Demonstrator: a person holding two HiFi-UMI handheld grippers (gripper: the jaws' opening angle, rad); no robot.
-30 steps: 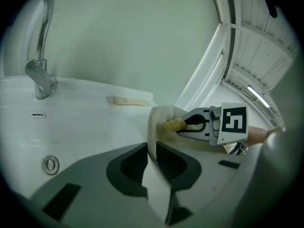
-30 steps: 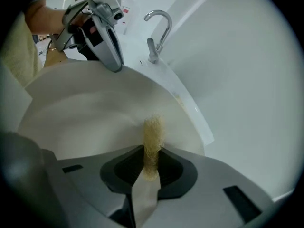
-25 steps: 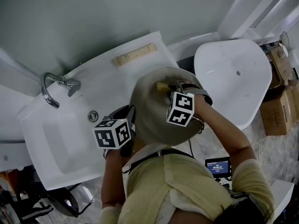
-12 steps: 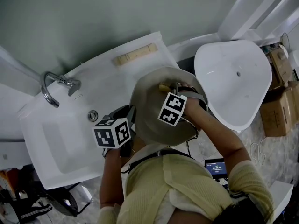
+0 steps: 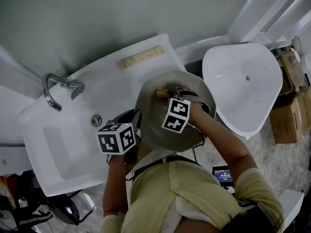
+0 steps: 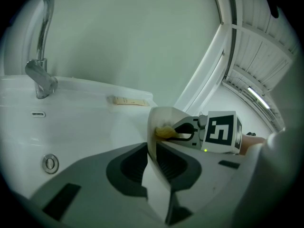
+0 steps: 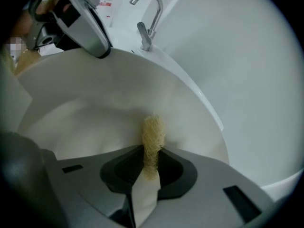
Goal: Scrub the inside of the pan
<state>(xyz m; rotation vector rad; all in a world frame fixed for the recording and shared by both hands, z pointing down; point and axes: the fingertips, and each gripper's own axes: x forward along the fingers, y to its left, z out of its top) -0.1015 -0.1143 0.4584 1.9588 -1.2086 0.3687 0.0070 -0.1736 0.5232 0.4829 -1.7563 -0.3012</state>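
At centre of head view, over the front edge of a white glossy washbasin (image 5: 58,144), the pan (image 5: 153,113) is held tilted. It is round and shallow, w/ a smooth pale beige-grey wall and a thin rim.

Left tongs (image 6: 151,163) are at approx 8 o'clock of the pan. The jaws are closed on the rim; the thin wall stands edge-on between the dark ribbed pads.

Right tongs (image 7: 149,167) reach inside the pan and are nearly closed, pinching a scrubber (image 7: 153,134). This is a narrow tuft of straw-yellow, coarse fibres. Its free end touches the inner wall of the pan, near 12 o'clock of it in head view.

Each tongs carries a cube w/ black-and-white square markers.

A curved chrome faucet (image 5: 56,89) stands at 10 o'clock of the pan, and a small round metal drain (image 5: 97,120) is at 9 o'clock. A flat tan strip (image 5: 142,56) lies on the basin ledge at 12 o'clock.

A 2nd white rounded basin (image 5: 243,81) is at 3 o'clock, w/ brown cardboard boxes (image 5: 289,110) beyond it.
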